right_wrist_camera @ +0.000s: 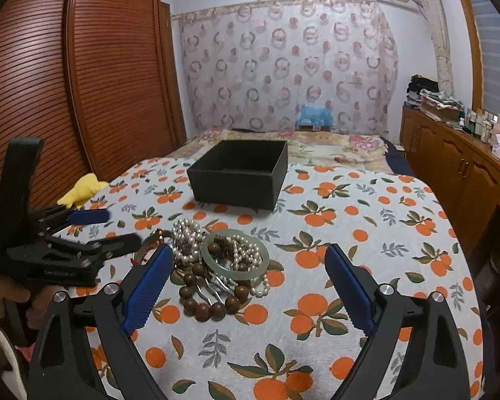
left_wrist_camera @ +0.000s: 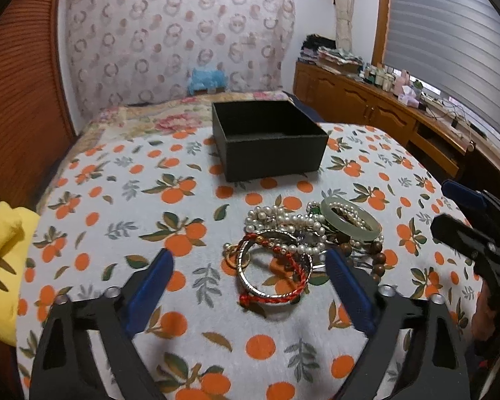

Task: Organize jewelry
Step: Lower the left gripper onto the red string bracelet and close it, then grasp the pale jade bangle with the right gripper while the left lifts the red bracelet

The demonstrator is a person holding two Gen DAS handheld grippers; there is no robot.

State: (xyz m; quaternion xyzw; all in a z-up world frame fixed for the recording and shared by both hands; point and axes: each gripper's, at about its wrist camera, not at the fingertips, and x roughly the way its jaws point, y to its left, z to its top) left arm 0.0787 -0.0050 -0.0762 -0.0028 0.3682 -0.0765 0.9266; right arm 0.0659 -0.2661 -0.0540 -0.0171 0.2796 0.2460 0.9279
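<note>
Both grippers hover spread wide, holding nothing: left gripper (left_wrist_camera: 250, 266) has the silver bangle (left_wrist_camera: 272, 268) and red cord bracelet (left_wrist_camera: 276, 275) between its fingers, right gripper (right_wrist_camera: 248, 263) has the jade bangle (right_wrist_camera: 235, 256) and wooden bead bracelet (right_wrist_camera: 210, 295) just inside its left finger (right_wrist_camera: 148, 288). Jewelry sits in one tangled pile with the pearl strands (left_wrist_camera: 285, 221) on the orange-print cloth (left_wrist_camera: 116, 206), touching one another. Beyond the pile, ahead of both grippers and apart from it, the black box (left_wrist_camera: 270, 143) sits open-topped.
</note>
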